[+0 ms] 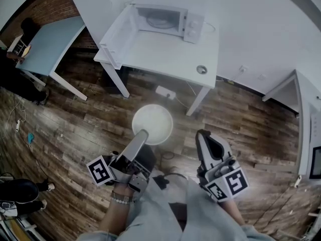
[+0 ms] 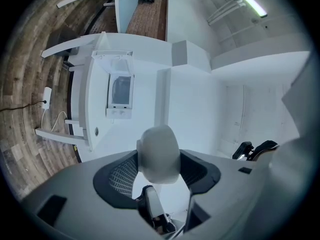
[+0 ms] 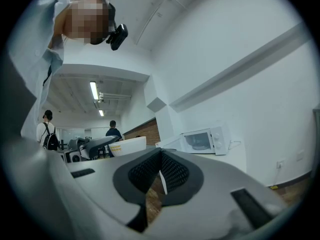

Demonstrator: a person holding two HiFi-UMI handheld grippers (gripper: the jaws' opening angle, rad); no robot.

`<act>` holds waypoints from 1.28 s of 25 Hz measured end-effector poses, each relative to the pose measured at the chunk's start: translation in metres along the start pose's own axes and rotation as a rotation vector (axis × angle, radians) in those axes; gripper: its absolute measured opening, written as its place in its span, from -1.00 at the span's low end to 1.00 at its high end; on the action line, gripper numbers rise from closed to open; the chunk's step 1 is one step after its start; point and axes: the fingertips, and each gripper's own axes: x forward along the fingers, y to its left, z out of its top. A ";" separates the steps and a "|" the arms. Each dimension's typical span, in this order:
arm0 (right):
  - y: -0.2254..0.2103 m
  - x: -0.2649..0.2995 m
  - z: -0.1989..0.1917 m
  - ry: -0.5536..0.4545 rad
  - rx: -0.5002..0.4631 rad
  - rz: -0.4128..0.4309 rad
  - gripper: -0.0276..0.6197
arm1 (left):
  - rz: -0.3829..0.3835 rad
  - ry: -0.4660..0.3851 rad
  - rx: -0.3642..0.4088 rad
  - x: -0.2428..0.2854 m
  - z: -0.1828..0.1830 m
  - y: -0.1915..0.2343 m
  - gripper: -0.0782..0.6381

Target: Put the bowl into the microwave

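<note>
As the left gripper (image 1: 142, 135) lies rolled onto its side, its jaws stand wide and clamp the bowl (image 1: 152, 123) at the near rim. The upper jaw lies over the rim. The lower one is hidden from the head view, so it seems to sit under the wall. In the left gripper view the bowl (image 2: 159, 151) fills the gap between the two dark pads (image 2: 122, 171), touching both. The left forearm comes up from the bottom edge, a bead bracelet (image 1: 120, 199) on the wrist, and reaches forward with the marker cube turned to the left.

Mouth up and rim about level, the bowl hangs over the wood floor (image 1: 75, 119), short of the table (image 1: 165, 54) and well apart from the microwave (image 1: 163, 19). It is round, so no long axis shows. It is plain white inside. From the right gripper view its outer wall (image 3: 127, 145) carries a small yellowish mark, too blurred to read.

Just to the right, the right gripper (image 1: 203, 134) points forward and a little up, jaws pressed together with nothing between them. It sits near the bowl but apart from it.

On the table the microwave faces the person, its door (image 1: 116, 34) swung wide to the left.
</note>
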 end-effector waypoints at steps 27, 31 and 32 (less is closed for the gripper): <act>-0.033 0.044 0.000 0.001 -0.031 -0.010 -0.91 | -0.040 -0.038 0.007 0.035 0.045 0.010 -0.09; -0.033 0.079 0.005 -0.011 -0.017 -0.028 -0.91 | -0.029 -0.007 0.004 0.048 0.075 0.017 -0.09; -0.033 0.088 0.007 -0.015 -0.014 -0.032 -0.91 | -0.031 0.000 0.003 0.051 0.082 0.017 -0.09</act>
